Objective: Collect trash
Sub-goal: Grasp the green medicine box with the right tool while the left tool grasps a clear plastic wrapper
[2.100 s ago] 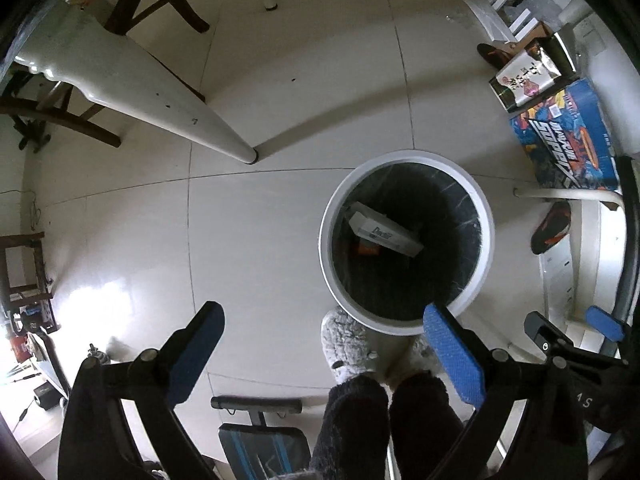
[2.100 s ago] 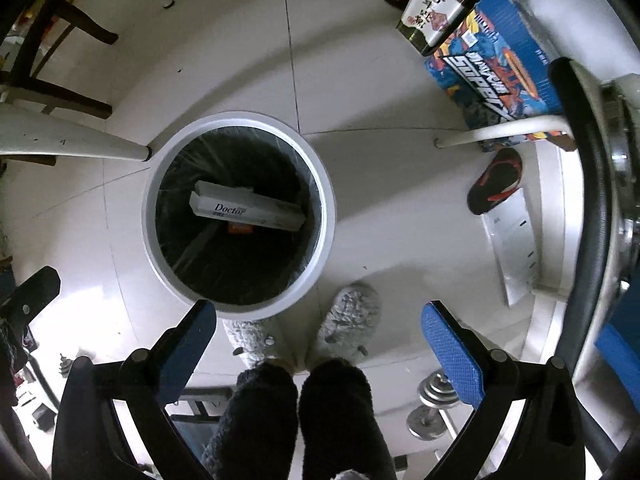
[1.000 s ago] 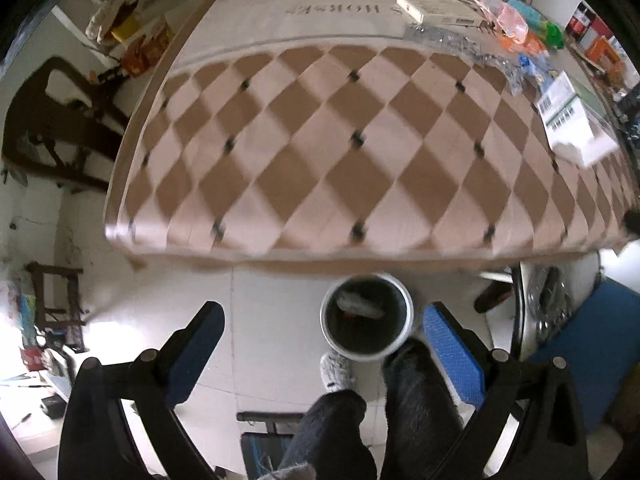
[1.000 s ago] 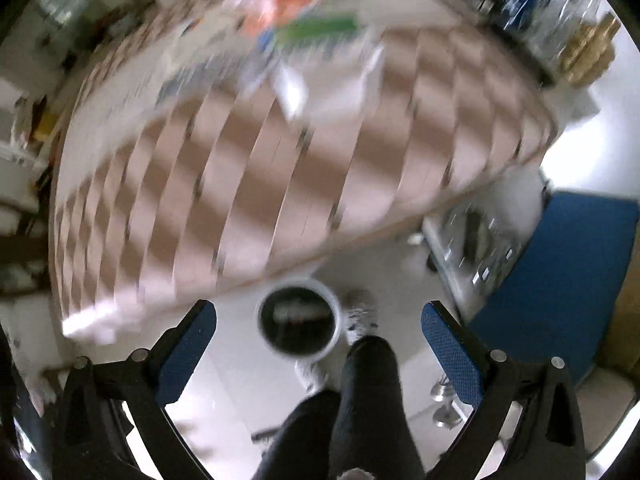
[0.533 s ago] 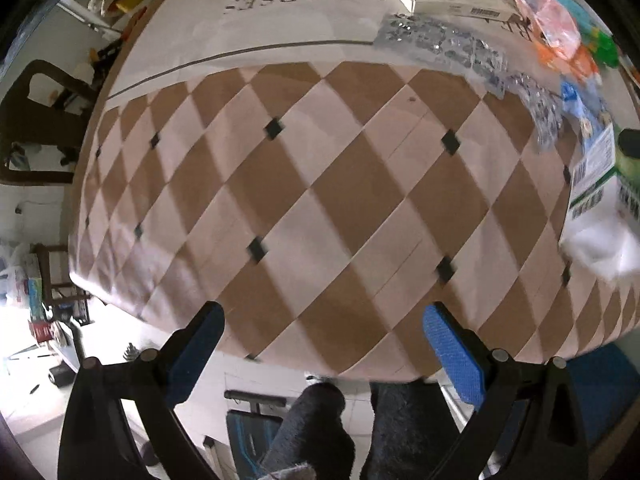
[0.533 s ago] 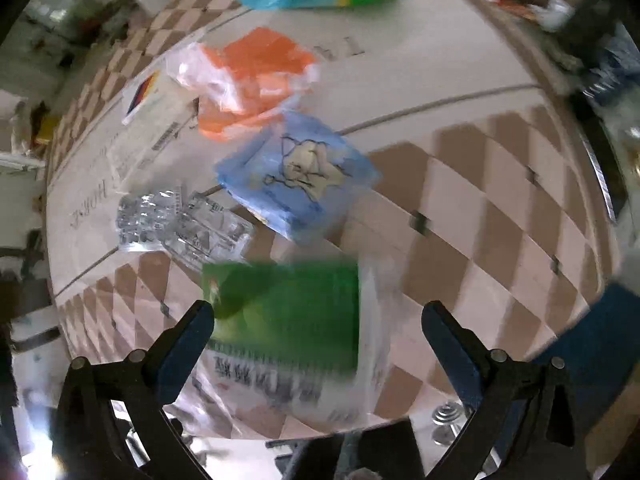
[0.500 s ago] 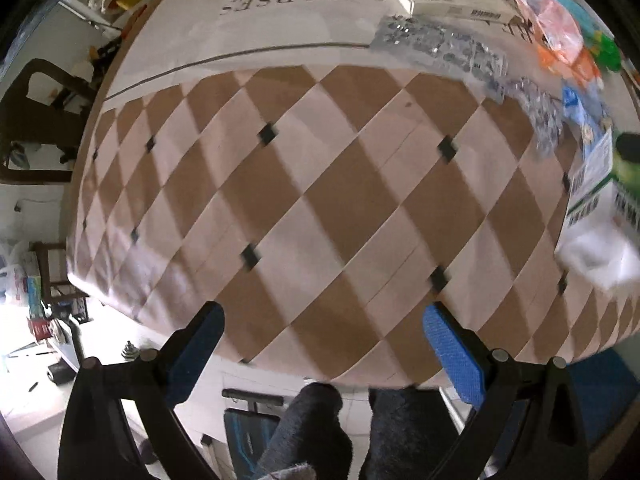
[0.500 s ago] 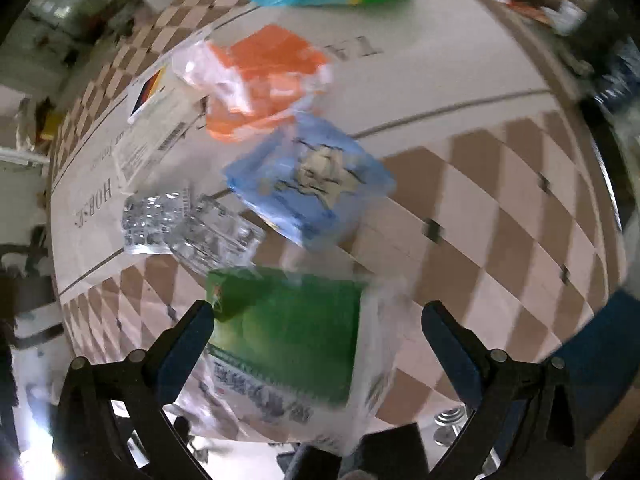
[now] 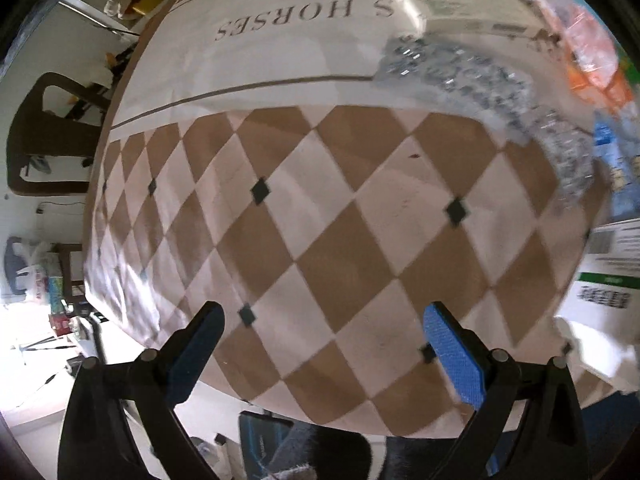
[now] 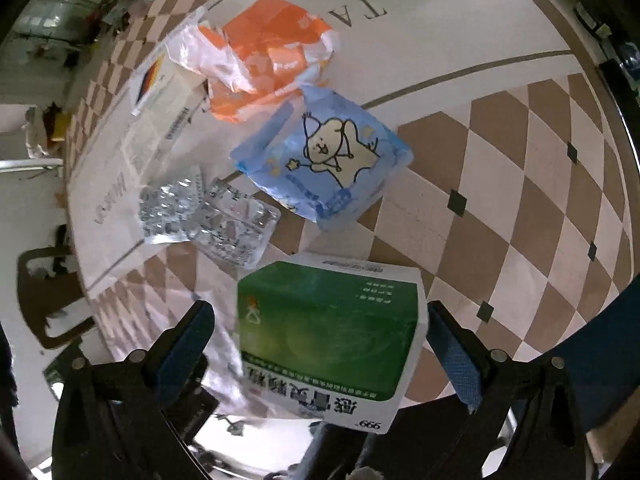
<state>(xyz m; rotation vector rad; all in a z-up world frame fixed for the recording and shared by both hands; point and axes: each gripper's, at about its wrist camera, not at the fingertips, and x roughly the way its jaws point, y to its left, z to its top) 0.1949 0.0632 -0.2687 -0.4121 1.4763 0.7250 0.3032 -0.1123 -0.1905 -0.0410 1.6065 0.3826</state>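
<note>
In the right wrist view a green and white medicine box [image 10: 328, 336] lies on the checkered tablecloth, between the fingers of my open right gripper [image 10: 320, 352]; the pads stand apart from its sides. Beyond it lie a blue tissue pack [image 10: 324, 160], clear blister packs [image 10: 208, 216], an orange and white wrapper [image 10: 264, 60] and a flat white box [image 10: 160, 92]. My left gripper [image 9: 324, 352] is open and empty over bare tablecloth near the table's front edge. The left wrist view shows the blister packs [image 9: 480, 76], the white box [image 9: 460, 4] and the green box's side [image 9: 604, 276] at the right.
The table [image 9: 280, 208] carries a brown and cream checkered cloth with a white printed band. A dark wooden chair [image 9: 44, 140] stands at its left. A blue chair seat [image 10: 600, 360] is at the lower right. My dark-trousered legs [image 9: 320, 456] are below the table edge.
Both grippers rose from over the floor bin to the tabletop. The right gripper has closed in on the green box, now between its fingers. The left gripper has moved forward over the cloth.
</note>
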